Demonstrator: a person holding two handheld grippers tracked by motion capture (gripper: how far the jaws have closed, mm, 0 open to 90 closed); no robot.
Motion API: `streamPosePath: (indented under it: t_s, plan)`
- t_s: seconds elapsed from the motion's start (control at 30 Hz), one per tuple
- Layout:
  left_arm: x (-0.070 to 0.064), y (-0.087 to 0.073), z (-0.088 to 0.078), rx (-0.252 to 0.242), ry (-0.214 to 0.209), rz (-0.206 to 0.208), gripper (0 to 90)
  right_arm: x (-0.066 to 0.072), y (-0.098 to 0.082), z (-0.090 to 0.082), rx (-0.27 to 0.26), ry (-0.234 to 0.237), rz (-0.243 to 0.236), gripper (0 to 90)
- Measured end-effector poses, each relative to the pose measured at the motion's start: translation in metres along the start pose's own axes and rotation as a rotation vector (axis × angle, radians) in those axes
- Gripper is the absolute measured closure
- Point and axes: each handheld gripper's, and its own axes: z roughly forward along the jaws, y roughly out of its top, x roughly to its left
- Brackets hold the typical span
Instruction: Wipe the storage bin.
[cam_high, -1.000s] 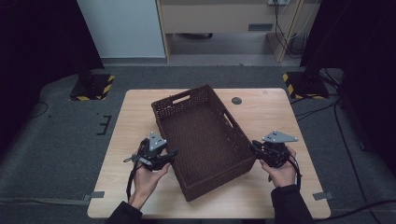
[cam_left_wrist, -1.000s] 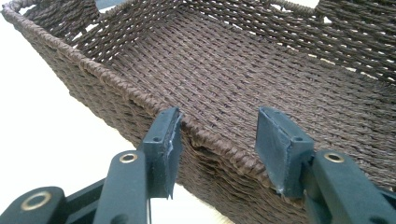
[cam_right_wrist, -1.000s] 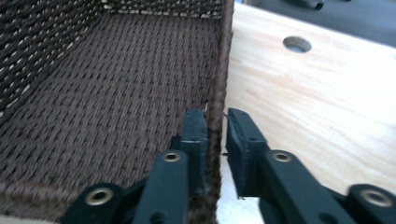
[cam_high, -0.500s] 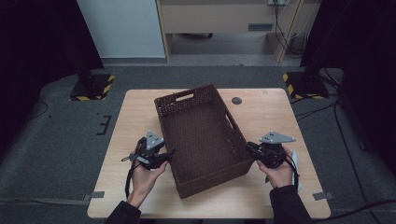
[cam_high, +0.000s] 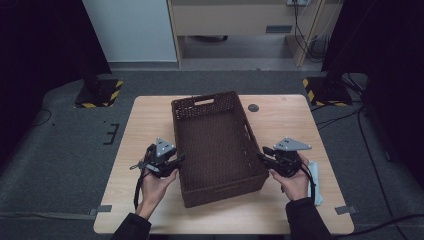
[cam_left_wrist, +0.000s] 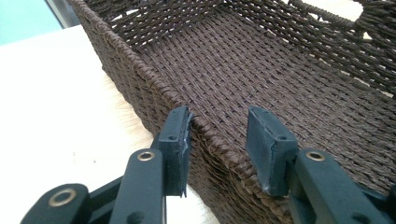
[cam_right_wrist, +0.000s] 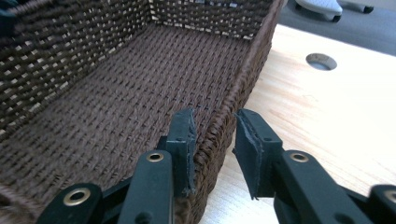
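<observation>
From the high view I see the basket mid-table, long axis running away from me, bare table either side. In the left gripper view, my left gripper straddles the rim, closing, inner pad clear. In the right gripper view, my right gripper straddles the opposite rim, opening, outer pad clear.

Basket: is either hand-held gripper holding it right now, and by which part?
Neither clamps the basket. Each straddles a long side rim: the left hand-held gripper, jaws just closing, touches with one pad; the right hand-held gripper, just opening, likewise.

Basket mid-table, left tongs and right tongs astride its side rims
</observation>
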Motion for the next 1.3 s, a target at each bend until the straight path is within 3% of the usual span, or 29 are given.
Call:
streamPosePath:
  t_s: [0.1, 0.27, 0.37, 0.43, 0.53, 0.6, 0.73, 0.83, 0.9, 1.03, 1.17, 1.27, 1.3]
  plan:
    - [-0.001, -0.001, -0.001, -0.004, -0.006, 0.004, 57.5, 0.001, -0.004, 0.006, 0.022, 0.015, 0.003, 70.5]
    - [-0.007, -0.005, -0.007, 0.001, -0.022, 0.025, 51.3, 0.006, -0.004, 0.002, 0.038, 0.023, -0.004, 73.1]
    - [-0.009, -0.009, -0.008, 0.016, 0.006, 0.053, 51.6, 0.009, -0.006, -0.004, 0.047, 0.050, 0.013, 72.6]
    - [-0.006, -0.008, -0.008, 0.019, 0.006, 0.049, 53.9, 0.013, -0.007, -0.009, 0.052, 0.063, 0.015, 71.9]
    - [-0.002, -0.006, -0.007, 0.018, 0.004, 0.040, 56.5, 0.015, -0.003, -0.011, 0.052, 0.065, 0.012, 62.4]
    - [0.000, -0.004, -0.005, 0.020, 0.009, 0.038, 58.6, 0.013, -0.001, -0.008, 0.022, 0.057, 0.010, 59.3]
    - [0.004, -0.003, 0.000, 0.012, 0.029, 0.037, 61.8, 0.011, -0.002, 0.003, 0.011, 0.018, 0.008, 55.7]
    - [0.007, -0.003, 0.000, 0.007, 0.018, 0.029, 61.7, 0.012, -0.003, 0.009, 0.007, 0.028, 0.004, 58.5]
    - [0.006, -0.004, -0.002, 0.008, 0.011, 0.024, 60.3, 0.013, -0.005, 0.012, 0.001, 0.059, 0.034, 62.1]
    - [0.001, -0.007, -0.008, 0.003, 0.009, 0.023, 54.5, 0.013, -0.006, 0.008, 0.016, 0.067, 0.055, 65.9]
    - [-0.003, -0.011, -0.010, 0.019, 0.031, 0.052, 57.9, 0.020, -0.007, 0.002, 0.044, 0.079, 0.041, 64.3]
    - [0.003, -0.010, -0.009, 0.022, 0.010, 0.023, 61.0, 0.022, -0.003, 0.001, 0.062, 0.070, 0.014, 62.5]
    - [0.004, -0.010, -0.008, 0.024, 0.009, 0.018, 61.9, 0.021, -0.002, 0.002, 0.047, 0.071, 0.006, 58.8]
